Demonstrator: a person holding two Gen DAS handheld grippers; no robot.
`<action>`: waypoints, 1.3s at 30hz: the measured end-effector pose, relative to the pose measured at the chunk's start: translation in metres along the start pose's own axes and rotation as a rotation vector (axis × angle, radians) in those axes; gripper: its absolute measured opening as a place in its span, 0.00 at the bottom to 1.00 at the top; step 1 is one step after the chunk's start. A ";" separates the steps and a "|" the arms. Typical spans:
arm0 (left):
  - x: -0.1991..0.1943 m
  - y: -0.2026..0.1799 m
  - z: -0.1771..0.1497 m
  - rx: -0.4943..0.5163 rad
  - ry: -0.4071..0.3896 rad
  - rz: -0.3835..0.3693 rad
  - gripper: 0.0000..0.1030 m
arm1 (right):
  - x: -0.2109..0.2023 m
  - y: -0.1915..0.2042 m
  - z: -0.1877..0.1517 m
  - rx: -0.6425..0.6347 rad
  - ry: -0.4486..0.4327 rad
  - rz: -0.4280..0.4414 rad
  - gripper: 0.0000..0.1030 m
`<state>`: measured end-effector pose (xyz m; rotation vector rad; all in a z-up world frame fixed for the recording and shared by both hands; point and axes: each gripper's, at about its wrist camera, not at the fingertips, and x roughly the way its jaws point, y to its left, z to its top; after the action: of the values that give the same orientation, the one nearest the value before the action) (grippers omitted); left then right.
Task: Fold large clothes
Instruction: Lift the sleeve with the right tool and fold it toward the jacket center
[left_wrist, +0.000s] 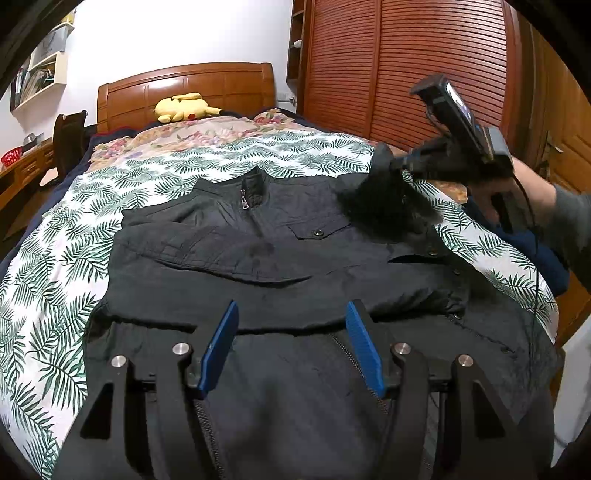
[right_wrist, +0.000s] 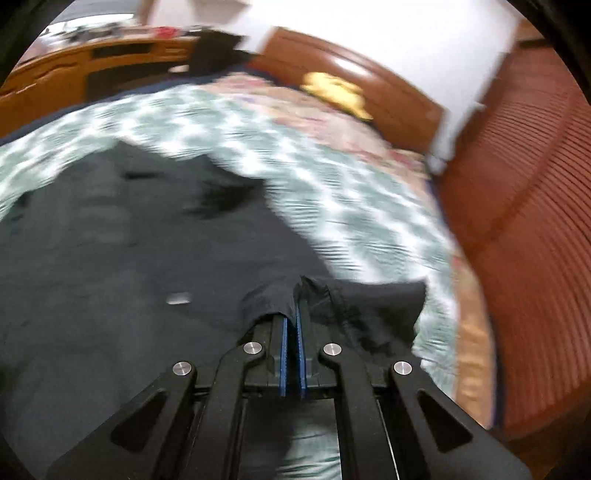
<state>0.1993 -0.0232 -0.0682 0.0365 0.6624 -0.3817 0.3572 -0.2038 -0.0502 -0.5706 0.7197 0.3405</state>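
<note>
A black jacket (left_wrist: 280, 254) lies spread on a bed covered by a leaf-print sheet (left_wrist: 48, 258). The left gripper (left_wrist: 291, 347) hovers over its lower half, blue pads (left_wrist: 218, 350) apart. At right, the right gripper (left_wrist: 388, 166) lifts a bunched sleeve (left_wrist: 384, 199). A yellow plush toy (left_wrist: 183, 107) rests by the wooden headboard (left_wrist: 184, 88).

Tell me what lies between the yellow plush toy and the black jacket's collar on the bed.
In the left wrist view, between the plush toy and the jacket lie only bedding: a floral quilt, then the leaf-print sheet.
</note>
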 end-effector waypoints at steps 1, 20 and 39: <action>0.000 0.000 0.000 0.000 0.000 0.001 0.58 | 0.002 0.010 -0.002 -0.006 0.012 0.025 0.04; 0.000 0.002 0.000 -0.007 0.004 0.000 0.58 | 0.000 -0.080 -0.029 0.289 0.108 -0.083 0.62; 0.009 0.006 -0.004 -0.007 0.026 0.031 0.58 | 0.081 -0.129 -0.151 0.584 0.301 -0.068 0.63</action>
<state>0.2057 -0.0203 -0.0776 0.0455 0.6880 -0.3496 0.3975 -0.3886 -0.1507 -0.0880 1.0363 -0.0301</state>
